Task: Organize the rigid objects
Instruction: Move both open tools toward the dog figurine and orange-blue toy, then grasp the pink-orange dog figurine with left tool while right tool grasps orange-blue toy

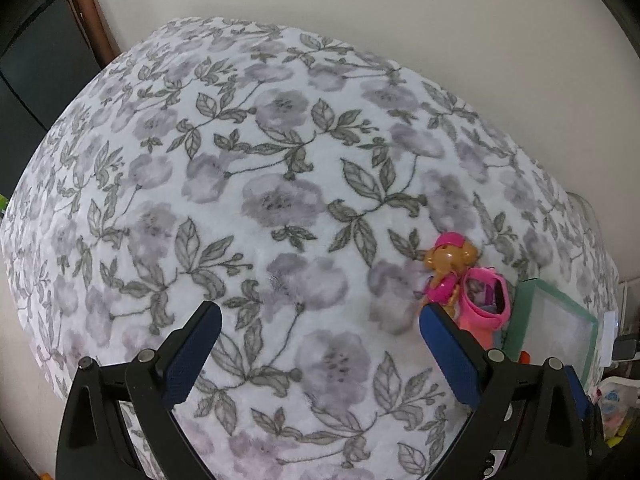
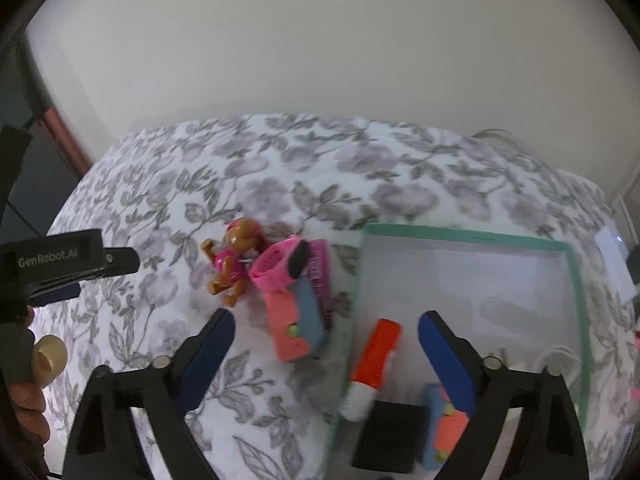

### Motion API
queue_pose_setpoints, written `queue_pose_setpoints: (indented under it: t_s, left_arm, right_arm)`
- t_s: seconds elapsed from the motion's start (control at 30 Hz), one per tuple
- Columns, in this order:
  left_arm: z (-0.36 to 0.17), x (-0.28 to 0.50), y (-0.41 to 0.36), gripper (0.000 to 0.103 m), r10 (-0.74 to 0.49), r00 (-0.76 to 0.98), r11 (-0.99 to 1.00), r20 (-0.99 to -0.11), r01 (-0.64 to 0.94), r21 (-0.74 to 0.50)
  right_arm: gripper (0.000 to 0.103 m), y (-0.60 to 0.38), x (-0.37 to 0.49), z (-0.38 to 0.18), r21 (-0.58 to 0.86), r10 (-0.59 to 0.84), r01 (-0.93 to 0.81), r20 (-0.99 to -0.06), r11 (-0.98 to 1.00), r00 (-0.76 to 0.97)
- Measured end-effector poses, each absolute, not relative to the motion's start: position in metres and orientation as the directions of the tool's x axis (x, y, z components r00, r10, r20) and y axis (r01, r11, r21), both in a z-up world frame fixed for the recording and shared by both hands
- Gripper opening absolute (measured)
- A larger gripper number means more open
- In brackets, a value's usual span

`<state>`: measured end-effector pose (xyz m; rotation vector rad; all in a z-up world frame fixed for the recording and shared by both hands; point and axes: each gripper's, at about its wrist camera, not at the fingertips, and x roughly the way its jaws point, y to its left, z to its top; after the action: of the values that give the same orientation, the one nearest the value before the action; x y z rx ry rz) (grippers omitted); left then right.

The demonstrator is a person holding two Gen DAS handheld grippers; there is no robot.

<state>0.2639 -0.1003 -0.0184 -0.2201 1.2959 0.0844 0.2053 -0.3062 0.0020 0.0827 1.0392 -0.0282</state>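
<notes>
Two grippers hang over a bed covered by a floral blanket [image 1: 280,200], both pointing steeply down at it.

Left wrist view: the left gripper [image 1: 320,336] has its blue-padded jaws spread wide with only blanket between them. Just beyond its right finger stands a small brown toy dog [image 1: 450,264] in a pink cap and pink outfit, touching a pink watch [image 1: 486,296] on its right. Further right, the green rim of a box [image 1: 520,320] shows at the blanket's edge.

Right wrist view: at the far left the left gripper [image 2: 72,268] appears from the side, held by a person's hand [image 2: 24,404]. The toy dog [image 2: 230,264] lies on the blanket, with the pink watch [image 2: 280,268] against it and a purple comb-like piece [image 2: 318,268] behind. A toy skateboard [image 2: 296,324], coral with a blue strip, lies just below the watch, close beside the box's left wall. The right gripper [image 2: 326,340] is also spread wide, pinching nothing; its left finger hangs over the blanket and its right finger over the box interior. The box [image 2: 576,280], green-rimmed with a white floor, holds an orange and white tube [image 2: 372,360] leaning on its left wall, a black block [image 2: 384,436], and a second coral-and-blue skateboard [image 2: 444,432] partly hidden by the right finger. The view is blurred.
</notes>
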Motion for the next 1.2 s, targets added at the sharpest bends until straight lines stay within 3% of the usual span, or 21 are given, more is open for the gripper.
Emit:
queue_pose_setpoints:
  t_s: [0.17,0.73,1.2]
  left_arm:
    - [-0.027,0.27,-0.103,0.099,-0.091,0.268,0.977,-0.959,-0.162,-0.138]
    - [-0.045,0.281,-0.138,0.099,-0.225,0.357,0.964,-0.907,-0.053,-0.26]
    - [-0.056,0.283,-0.145,0.088,-0.259,0.368,0.959,-0.893,-0.013,-0.284]
  right_arm:
    - [0.082,-0.29,0.217,-0.017,0.027,0.01,0.03,-0.879,0.999,0.477]
    - [0.067,-0.288,0.228,-0.031,-0.011,-0.02,0.023,-0.883,1.0,0.469]
    - [0.064,-0.277,0.229,-0.045,-0.017,-0.004,-0.026,-0.895,1.0,0.446]
